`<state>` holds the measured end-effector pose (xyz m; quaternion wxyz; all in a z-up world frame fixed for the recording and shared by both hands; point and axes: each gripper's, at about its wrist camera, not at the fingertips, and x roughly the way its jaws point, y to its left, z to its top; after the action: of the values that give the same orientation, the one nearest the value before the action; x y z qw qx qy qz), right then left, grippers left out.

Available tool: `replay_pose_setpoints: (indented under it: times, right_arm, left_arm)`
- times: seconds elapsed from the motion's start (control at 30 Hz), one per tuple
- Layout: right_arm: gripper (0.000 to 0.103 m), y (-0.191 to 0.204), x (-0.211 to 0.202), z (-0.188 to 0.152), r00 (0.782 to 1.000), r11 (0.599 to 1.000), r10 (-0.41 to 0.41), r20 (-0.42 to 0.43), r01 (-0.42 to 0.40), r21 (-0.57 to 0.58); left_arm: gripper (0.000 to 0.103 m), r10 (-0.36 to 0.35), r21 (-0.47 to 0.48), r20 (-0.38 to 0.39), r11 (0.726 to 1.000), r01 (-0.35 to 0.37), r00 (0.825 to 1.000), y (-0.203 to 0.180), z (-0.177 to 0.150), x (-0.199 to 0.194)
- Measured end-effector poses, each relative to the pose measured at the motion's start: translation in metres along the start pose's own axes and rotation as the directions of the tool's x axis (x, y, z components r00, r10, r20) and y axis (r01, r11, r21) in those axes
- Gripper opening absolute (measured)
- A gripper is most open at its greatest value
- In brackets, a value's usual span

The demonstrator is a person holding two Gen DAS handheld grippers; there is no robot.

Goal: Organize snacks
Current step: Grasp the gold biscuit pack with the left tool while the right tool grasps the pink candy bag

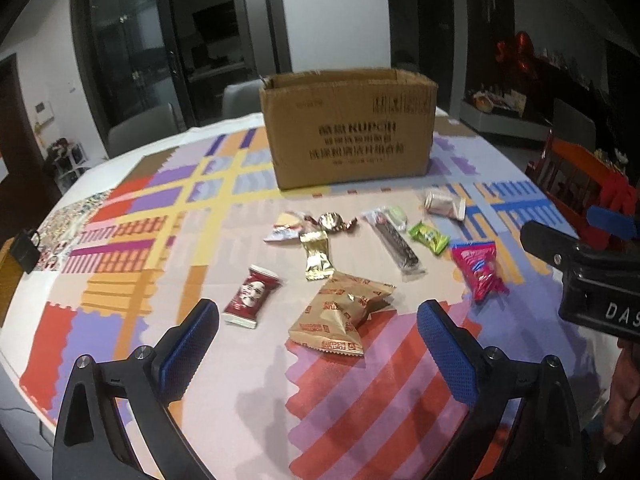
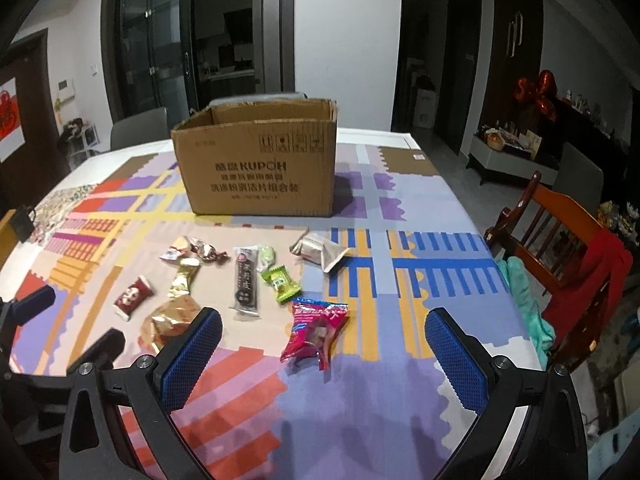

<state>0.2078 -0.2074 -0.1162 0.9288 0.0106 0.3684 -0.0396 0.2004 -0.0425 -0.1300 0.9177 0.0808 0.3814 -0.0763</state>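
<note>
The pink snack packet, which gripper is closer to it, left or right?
Right. The pink snack packet lies just ahead of the open right gripper, between its fingers. The open left gripper sits further left, facing the tan biscuit packet.

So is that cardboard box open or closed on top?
Open: the cardboard box stands upright, its top uncovered and inner back wall showing. Contents cannot be seen.

Tabletop (image 2: 420,248) under a colourful patterned cloth, open cardboard box (image 2: 256,168) at the far middle, wrapped snacks (image 2: 244,280) scattered nearer, pink packet (image 2: 314,330) nearest right
</note>
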Motion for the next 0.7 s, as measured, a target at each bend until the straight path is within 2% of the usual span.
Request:
replay_pose_setpoints:
  times: [0.43,0.7]
  right_arm:
    - [0.102,0.004,0.067,-0.006,0.993,1.000,-0.023,-0.116,0.022,-0.006]
    - [0.094,0.004,0.095,-0.013,0.984,1.000,-0.014,-0.179,0.014,0.001]
  left_arm:
    - [0.092,-0.019,0.038,-0.075,0.999,0.022,0.997,-0.004,-0.004,0.061]
    - [0.083,-0.045,0.037,-0.114,0.998,0.050,0.992,-0.006,-0.008,0.082]
